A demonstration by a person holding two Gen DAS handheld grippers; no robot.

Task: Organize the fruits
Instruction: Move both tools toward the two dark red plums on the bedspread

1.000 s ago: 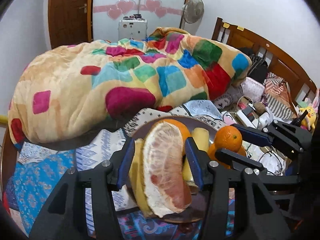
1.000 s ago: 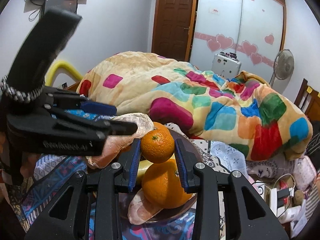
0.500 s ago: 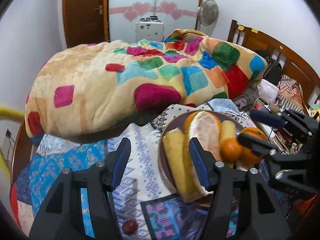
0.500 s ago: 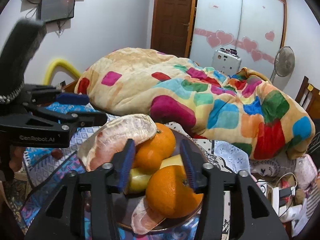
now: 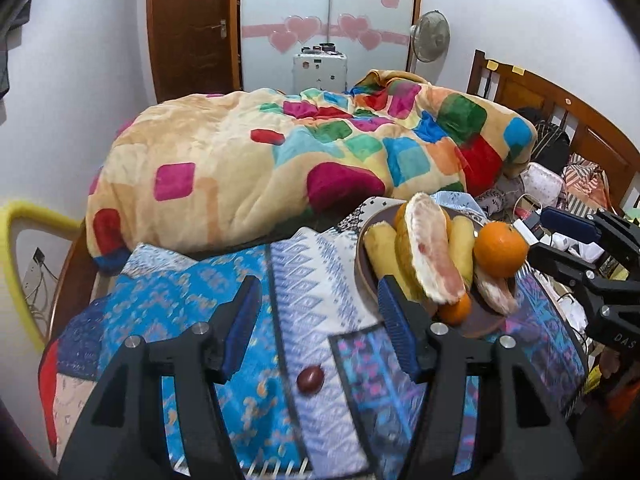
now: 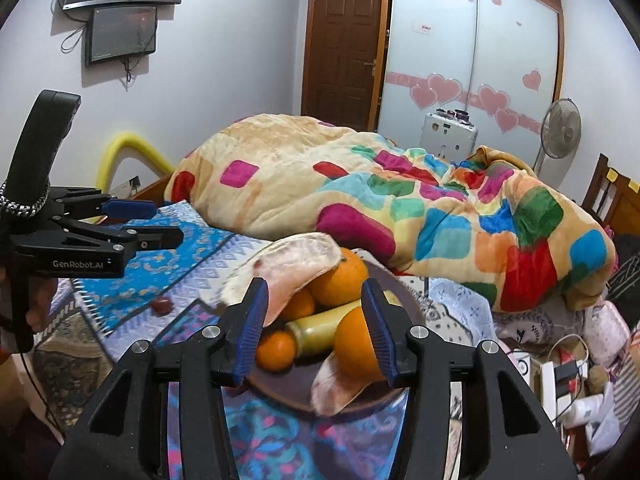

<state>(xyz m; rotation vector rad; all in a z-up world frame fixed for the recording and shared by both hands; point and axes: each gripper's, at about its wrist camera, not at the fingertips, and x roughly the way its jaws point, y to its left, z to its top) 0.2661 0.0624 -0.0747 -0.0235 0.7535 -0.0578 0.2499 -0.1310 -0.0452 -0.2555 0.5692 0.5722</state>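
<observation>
Both jaws are held apart and empty. 1 small dark-red round fruit [image 5: 310,379] is left on the patterned blue cloth [image 5: 192,280], well apart from the piled brown round plate [image 6: 304,394]; the left gripper [image 5: 318,326] is best lowered squarely over it, closed gently.

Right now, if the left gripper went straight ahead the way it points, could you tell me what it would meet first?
Probably the small dark red fruit on the patterned cloth; it lies just ahead between the open left gripper fingers. Depth is uncertain, so the gripper might pass over it.
</observation>
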